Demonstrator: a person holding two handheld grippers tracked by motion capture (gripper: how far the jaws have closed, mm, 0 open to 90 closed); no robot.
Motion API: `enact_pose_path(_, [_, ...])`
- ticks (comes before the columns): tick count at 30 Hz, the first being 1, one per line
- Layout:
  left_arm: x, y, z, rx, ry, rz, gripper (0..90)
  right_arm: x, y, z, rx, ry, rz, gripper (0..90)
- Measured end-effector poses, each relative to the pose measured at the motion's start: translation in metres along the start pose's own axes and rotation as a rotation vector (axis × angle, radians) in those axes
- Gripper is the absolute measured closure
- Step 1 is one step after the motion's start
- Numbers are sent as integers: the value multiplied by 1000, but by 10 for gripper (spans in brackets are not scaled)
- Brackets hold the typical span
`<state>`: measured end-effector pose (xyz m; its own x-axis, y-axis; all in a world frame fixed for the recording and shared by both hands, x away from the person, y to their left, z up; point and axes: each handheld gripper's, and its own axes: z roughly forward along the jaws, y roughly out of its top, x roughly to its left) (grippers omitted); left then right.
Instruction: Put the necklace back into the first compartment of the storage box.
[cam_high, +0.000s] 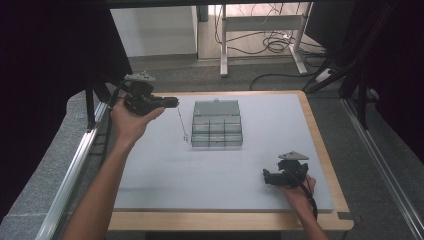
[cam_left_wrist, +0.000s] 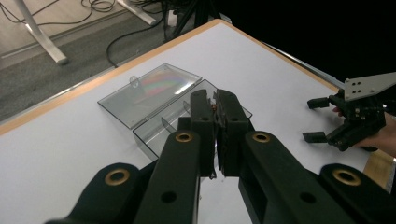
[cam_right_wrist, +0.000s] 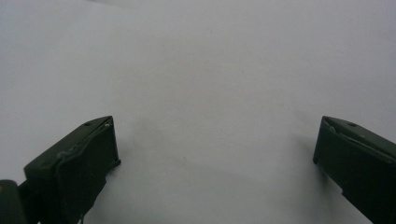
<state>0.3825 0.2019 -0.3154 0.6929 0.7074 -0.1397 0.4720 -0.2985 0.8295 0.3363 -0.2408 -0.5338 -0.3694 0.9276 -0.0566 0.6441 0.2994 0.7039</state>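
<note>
Clearly a thin chain (cam_high: 182, 121) hangs from the left gripper (cam_high: 174, 102), dangling above the worktop (cam_high: 160, 170) just beside the left wall of the clear compartment box (cam_high: 216, 131); its lower end sits near the box's front left corner, and whether it touches the worktop cannot be told. That gripper is clenched on the chain: in the left gripper view the two black jaws of the left gripper (cam_left_wrist: 216, 108) stand pressed together with a small glint of metal pinched between them. It is held up off the surface toward the far left corner of the worktop, pointing across toward the box. The box rests a little beyond the middle of the worktop, toward the far edge, its lid (cam_high: 216, 107) thrown back flat toward that edge and its divided compartments open to above. Well apart from it, near the front right corner, the right gripper (cam_high: 266, 178) rests low over the worktop in the person's hand, released, its jaws spread wide over bare white surface in the right gripper view (cam_right_wrist: 215, 154).
</note>
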Motion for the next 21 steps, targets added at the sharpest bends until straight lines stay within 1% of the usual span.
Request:
enact_pose_path(4, [2,5,8,-4,-10,-5,875,0,0,0,0,0,1,0])
enact_pose_path(8, [4,10,13,-8,-7,-5,876,0,0,0,-2,-2,0,0])
enact_pose_path(14, [8,18,23,-2,-1,-8,876,0,0,0,-2,-1,0,0])
enact_pose_path(17, [11,21,26,-10,1,-18,875,0,0,0,-1,-1,-1,0])
enact_pose_path(21, [16,24,33,-4,8,-30,876,0,0,0,-1,-1,0,0])
